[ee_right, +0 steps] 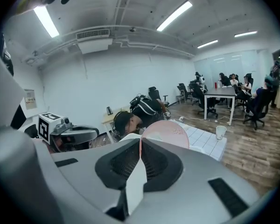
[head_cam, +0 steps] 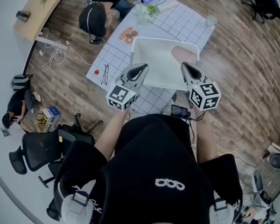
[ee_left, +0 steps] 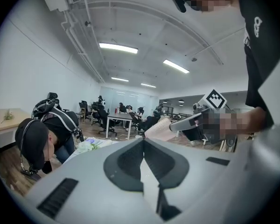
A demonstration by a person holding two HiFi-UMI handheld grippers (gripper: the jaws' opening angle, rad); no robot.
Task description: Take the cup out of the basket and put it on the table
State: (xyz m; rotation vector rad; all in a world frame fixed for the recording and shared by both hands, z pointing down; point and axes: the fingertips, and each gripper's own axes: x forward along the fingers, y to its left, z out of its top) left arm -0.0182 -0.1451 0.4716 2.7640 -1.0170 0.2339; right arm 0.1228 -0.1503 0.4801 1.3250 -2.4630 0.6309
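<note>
Head view: one basket (head_cam: 164, 40), two grippers (head_cam: 141, 69) (head_cam: 186, 67)

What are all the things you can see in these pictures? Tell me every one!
table: one, white checked top, centre.
basket: one, white, middle of the table.
pink cup: one, pink, inside the basket, right side.
pale cup: one, whitish, far right corner of the table.
flowers: one bunch, white and green, far end of the table.
crouching person: one, black cap, left of the table.
office chair: one, black, floor at lower left.
left gripper: one, grey, shut, over the basket's near left edge.
right gripper: one, grey, shut, over the basket's near right edge.
</note>
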